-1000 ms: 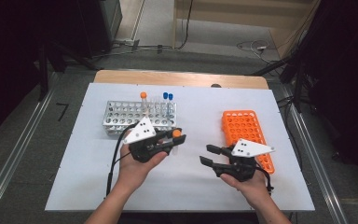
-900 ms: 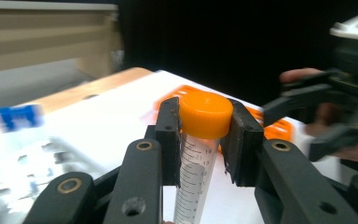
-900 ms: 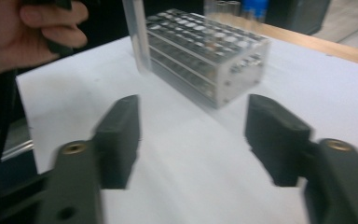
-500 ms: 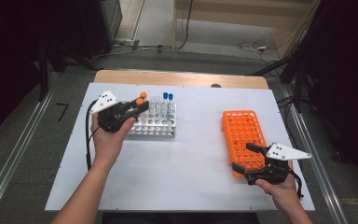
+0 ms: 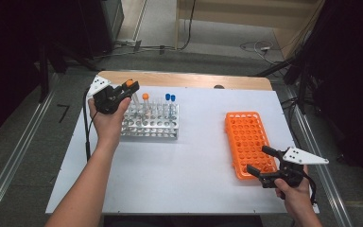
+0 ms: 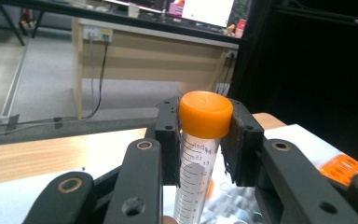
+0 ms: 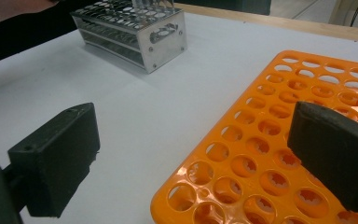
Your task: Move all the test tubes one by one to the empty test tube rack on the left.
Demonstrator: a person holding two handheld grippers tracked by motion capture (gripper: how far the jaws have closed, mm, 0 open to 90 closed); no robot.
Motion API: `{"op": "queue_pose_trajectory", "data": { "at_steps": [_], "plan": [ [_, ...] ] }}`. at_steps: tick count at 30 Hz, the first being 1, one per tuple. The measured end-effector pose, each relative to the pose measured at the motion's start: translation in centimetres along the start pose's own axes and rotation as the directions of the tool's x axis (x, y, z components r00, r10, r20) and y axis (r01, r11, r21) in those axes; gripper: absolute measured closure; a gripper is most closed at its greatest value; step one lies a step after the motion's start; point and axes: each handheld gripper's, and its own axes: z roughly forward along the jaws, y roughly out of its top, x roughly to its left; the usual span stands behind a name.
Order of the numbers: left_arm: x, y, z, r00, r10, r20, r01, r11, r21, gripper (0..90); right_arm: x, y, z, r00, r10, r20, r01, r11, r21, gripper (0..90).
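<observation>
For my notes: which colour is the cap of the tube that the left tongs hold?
Orange. The cap shows best in the left gripper view.

High view sat above near edge of surface (image 5: 189, 161), faced forward and down, took in whole top. Left tool view looked level past capped tube (image 6: 199, 140) toward far desk. Right tool view sat low, close over orange rack (image 7: 279, 154). Metal rack (image 7: 135, 32) and orange rack appeared in high view too.
</observation>
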Motion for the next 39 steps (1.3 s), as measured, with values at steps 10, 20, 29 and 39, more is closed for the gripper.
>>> {"op": "queue_pose_trajectory", "data": {
  "at_steps": [10,20,29,39],
  "plan": [
    [0.7,-1.2,2.0,0.9987,-0.010,-0.049,0.011,0.9999,0.010,70.5,-0.2,-0.2,-0.2,1.0000,0.008,-0.001,-0.008,1.000,-0.013,0.9],
    [0.2,-1.4,1.8,0.9994,0.000,-0.035,0.001,0.9996,0.028,70.1,-0.3,-0.2,-0.4,0.9999,0.011,0.001,-0.011,1.000,-0.022,1.0],
    [0.2,-2.0,2.1,0.9982,0.023,-0.056,-0.017,0.9942,0.106,70.3,-0.4,-0.2,-0.5,0.9998,0.021,0.003,-0.021,0.999,-0.030,1.2],
    [0.0,-2.1,2.2,0.9966,0.030,-0.076,-0.019,0.9893,0.145,63.0,-0.4,-0.2,-0.4,0.9998,0.019,0.005,-0.019,0.999,-0.028,1.2]
  ]
}}
